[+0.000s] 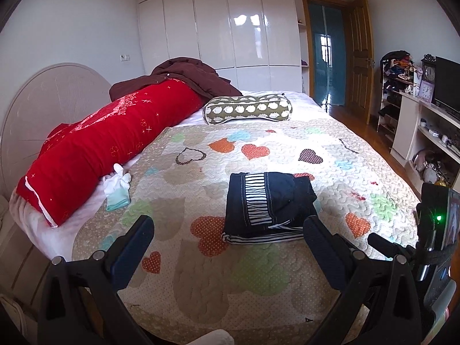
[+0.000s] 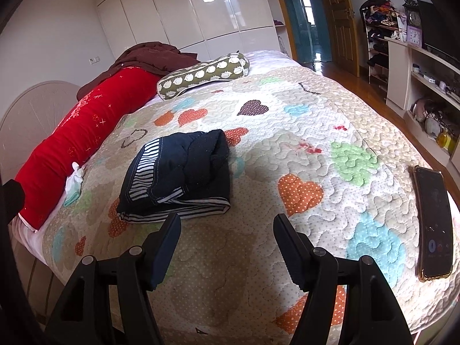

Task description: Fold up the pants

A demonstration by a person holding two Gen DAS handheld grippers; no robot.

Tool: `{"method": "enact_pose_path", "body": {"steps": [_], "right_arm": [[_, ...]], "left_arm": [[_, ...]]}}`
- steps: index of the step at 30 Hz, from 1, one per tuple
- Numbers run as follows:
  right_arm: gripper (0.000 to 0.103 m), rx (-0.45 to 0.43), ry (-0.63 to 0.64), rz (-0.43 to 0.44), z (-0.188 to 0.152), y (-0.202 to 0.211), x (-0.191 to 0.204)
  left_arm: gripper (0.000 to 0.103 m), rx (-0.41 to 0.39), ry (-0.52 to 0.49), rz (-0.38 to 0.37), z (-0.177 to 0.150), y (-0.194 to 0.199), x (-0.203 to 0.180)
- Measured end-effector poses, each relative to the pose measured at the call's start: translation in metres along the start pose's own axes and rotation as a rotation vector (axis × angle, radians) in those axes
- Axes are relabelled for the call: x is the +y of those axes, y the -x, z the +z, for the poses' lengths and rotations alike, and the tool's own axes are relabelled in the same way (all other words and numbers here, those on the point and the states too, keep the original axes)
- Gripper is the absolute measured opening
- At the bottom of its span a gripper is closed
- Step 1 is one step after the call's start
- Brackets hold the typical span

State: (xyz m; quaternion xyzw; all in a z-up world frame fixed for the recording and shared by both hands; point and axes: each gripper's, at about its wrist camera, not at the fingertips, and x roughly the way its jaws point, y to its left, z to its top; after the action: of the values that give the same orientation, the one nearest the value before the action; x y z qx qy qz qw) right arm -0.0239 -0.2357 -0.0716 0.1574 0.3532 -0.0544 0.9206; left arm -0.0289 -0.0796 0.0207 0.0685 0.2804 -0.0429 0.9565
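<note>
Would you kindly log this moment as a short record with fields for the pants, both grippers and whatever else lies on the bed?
pants: dark pants with striped trim, folded into a compact stack on the quilt
left gripper: open, empty, just short of the pants
right gripper: open, empty, beside the pants' near edge
phone: screen up, near the quilt's right edge
pillows: red bolster, patterned pillow
other: white glove by the bolster

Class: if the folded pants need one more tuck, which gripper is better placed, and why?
Left, probably. The left gripper, jaws open, has the pants between its fingers; the right gripper points beside them.
</note>
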Motion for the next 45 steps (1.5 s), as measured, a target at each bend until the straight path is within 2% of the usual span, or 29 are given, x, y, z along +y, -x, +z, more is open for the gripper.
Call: {"method": "enact_pose_path", "body": {"steps": [16,32,45], "right_arm": [[0.074,0.015,0.073,-0.031,-0.008,-0.004,0.016],[0.076,0.031,0.082,-0.054,-0.012,-0.008,0.014],[0.076,0.035,0.109,-0.063,-0.016,-0.010,0.018]], "left_arm": [[0.103,0.102,0.035,-0.007,-0.018,-0.020,0.011],[0.103,0.141,0.053,-0.040,-0.025,-0.027,0.013],[0.103,0.172,0.077,-0.038,-0.032,-0.036,0.020]]}}
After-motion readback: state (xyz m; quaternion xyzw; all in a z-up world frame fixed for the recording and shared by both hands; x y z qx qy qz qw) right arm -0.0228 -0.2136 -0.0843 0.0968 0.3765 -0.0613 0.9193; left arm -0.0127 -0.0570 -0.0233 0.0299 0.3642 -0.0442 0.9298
